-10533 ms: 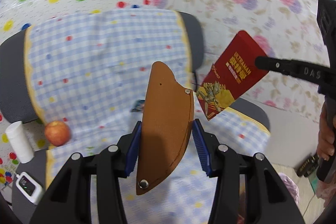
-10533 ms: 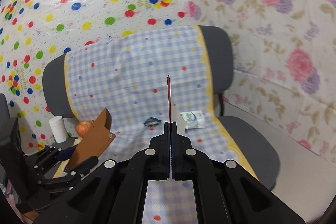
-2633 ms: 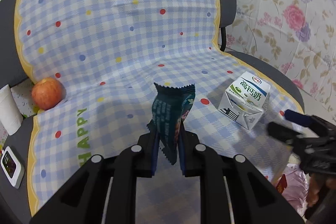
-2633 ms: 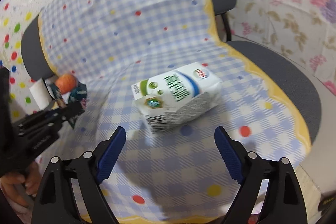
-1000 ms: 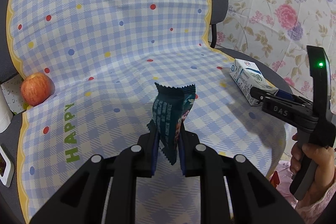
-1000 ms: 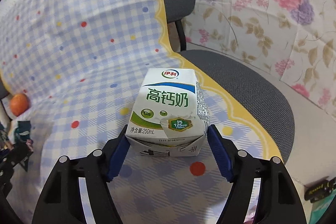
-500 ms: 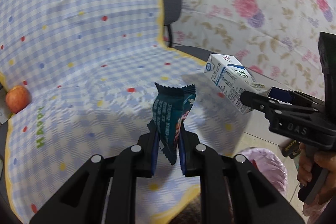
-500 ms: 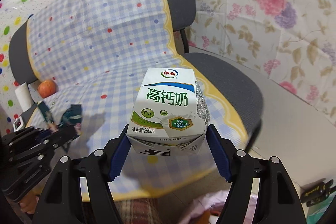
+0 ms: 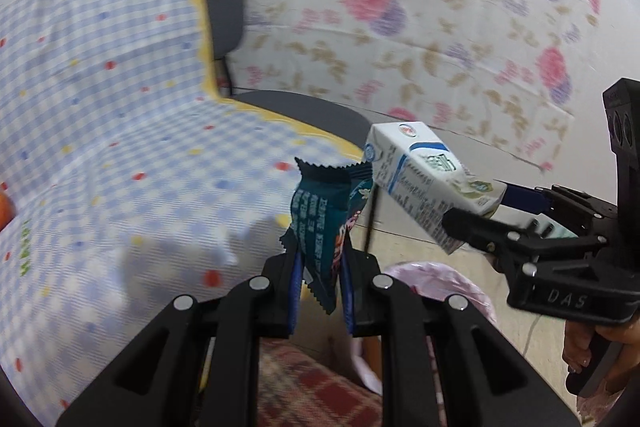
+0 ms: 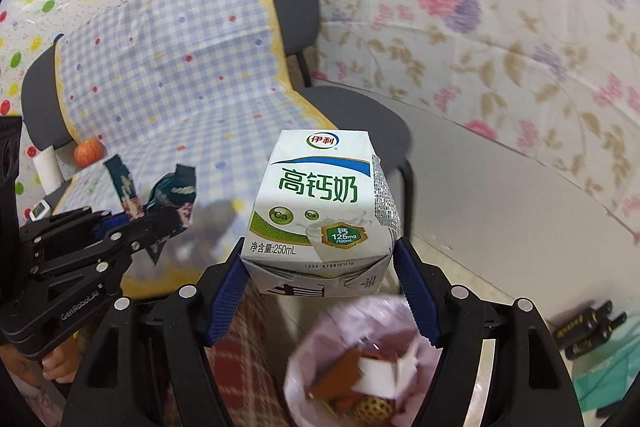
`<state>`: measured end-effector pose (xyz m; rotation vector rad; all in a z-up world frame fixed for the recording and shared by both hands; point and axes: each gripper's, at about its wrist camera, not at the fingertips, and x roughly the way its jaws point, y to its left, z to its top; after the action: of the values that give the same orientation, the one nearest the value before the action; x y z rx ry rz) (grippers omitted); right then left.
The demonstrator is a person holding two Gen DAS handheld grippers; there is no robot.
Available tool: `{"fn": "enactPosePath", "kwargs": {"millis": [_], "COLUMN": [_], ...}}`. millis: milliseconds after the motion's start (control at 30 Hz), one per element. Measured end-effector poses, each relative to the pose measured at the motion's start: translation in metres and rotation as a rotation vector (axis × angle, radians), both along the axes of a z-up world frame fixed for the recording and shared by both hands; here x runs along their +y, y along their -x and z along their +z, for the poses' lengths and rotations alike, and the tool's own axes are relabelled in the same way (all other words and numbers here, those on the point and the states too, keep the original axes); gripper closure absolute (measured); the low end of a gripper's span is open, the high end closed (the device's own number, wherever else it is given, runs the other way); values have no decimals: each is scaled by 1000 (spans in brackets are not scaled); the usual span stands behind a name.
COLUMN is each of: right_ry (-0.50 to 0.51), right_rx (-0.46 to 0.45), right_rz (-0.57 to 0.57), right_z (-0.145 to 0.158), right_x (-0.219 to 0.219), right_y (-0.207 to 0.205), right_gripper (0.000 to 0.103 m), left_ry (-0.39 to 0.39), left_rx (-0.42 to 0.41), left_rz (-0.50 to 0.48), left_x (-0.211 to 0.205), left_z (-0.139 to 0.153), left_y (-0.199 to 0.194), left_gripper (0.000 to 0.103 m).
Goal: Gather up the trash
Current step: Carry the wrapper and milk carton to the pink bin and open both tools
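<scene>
My left gripper (image 9: 320, 287) is shut on a dark teal snack wrapper (image 9: 320, 215), held upright past the chair's front edge; the wrapper also shows in the right wrist view (image 10: 174, 193). My right gripper (image 10: 320, 287) is shut on a white and green milk carton (image 10: 320, 211), held in the air above a pink-lined trash bin (image 10: 360, 359) that holds brown and white scraps. In the left wrist view the carton (image 9: 424, 179) hangs to the right of the wrapper, with the bin (image 9: 440, 283) below it.
A grey chair (image 10: 360, 119) covered by a blue checked cloth (image 10: 168, 75) stands against floral and dotted wall covering. An apple (image 10: 88, 151) and a white roll (image 10: 47, 167) sit at the seat's left. Dark objects (image 10: 588, 327) lie on the floor at right.
Both grippers have swung right, off the chair seat, with wrapper and carton in them. The trash bin has come into view under the carton.
</scene>
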<state>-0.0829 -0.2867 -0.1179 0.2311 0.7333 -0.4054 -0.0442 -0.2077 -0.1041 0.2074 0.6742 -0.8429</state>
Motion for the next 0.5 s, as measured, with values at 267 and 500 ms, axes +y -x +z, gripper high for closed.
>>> {"fn": "enactPosePath", "kwargs": {"millis": [267, 500], "right_ry": [-7, -52], "right_rx": [42, 42], "right_rz": [-101, -145], "right_z": [-15, -29], "right_x": [-20, -42], "right_y": [66, 90], "right_gripper": [31, 28], "left_ry": [-34, -73], "left_rx": [17, 54], "left_rz": [-141, -210], "left_x": [-41, -71], "left_z": [-19, -35], "left_y": [42, 56], "left_gripper": [87, 74]}}
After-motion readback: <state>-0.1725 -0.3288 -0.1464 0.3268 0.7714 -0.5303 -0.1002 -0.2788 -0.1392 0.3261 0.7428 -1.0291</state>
